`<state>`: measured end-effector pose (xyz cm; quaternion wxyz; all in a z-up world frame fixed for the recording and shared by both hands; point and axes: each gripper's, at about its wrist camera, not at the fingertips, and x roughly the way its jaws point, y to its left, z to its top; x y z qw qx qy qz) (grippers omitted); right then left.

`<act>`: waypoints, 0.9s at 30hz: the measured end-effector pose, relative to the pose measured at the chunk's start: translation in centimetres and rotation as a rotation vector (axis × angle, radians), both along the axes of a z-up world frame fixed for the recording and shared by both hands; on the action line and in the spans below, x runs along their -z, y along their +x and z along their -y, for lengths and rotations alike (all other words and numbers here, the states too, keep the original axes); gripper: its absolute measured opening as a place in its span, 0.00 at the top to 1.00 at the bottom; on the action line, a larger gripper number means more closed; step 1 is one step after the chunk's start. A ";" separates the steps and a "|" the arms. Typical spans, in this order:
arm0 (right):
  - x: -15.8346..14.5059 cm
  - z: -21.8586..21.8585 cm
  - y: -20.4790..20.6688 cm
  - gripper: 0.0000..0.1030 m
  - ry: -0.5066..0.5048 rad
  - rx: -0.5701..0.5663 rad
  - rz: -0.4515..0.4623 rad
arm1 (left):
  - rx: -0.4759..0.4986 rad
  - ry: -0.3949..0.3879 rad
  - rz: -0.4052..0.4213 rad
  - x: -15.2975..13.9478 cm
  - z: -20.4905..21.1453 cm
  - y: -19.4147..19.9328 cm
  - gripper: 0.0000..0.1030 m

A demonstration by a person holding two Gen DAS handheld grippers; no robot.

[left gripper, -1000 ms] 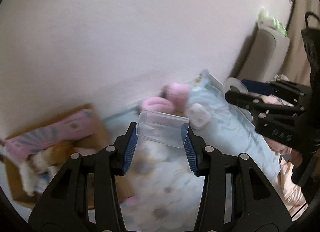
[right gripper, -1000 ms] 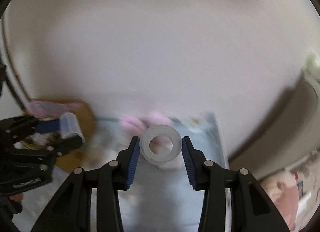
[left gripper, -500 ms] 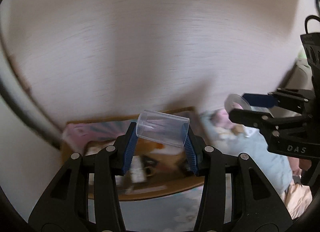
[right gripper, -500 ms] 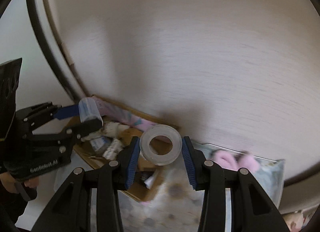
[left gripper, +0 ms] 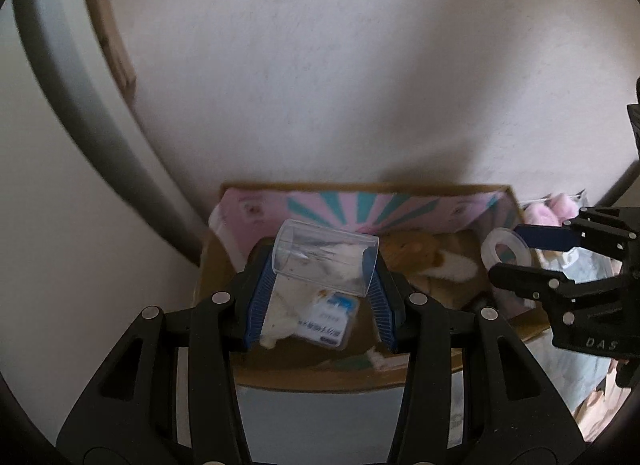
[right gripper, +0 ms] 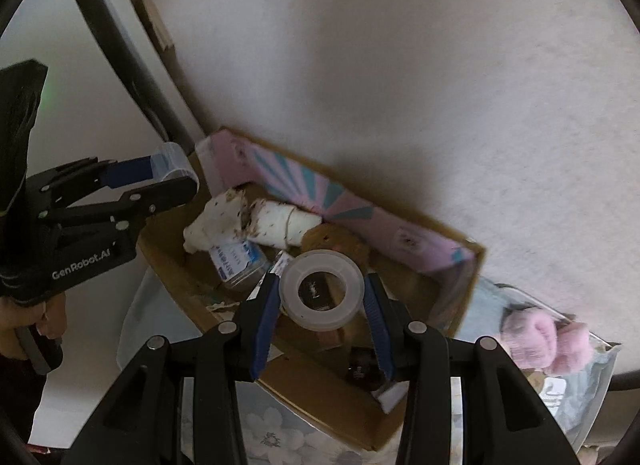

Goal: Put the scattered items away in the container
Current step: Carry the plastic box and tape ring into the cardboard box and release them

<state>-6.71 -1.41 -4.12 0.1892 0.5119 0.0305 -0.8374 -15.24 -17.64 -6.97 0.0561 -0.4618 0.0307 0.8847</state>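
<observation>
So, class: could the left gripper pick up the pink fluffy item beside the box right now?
Probably not: the left gripper is shut on a clear tube, and the pink fluffy item lies beyond the cardboard box.

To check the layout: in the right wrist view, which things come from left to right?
Left gripper holding clear plastic cup → white rolled cloths → clear tape ring in right gripper → pink fluffy slippers.
</observation>
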 end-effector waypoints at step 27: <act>0.9 0.7 0.9 0.23 0.068 -0.006 0.002 | -0.006 -0.088 0.035 0.9 -1.0 1.1 0.00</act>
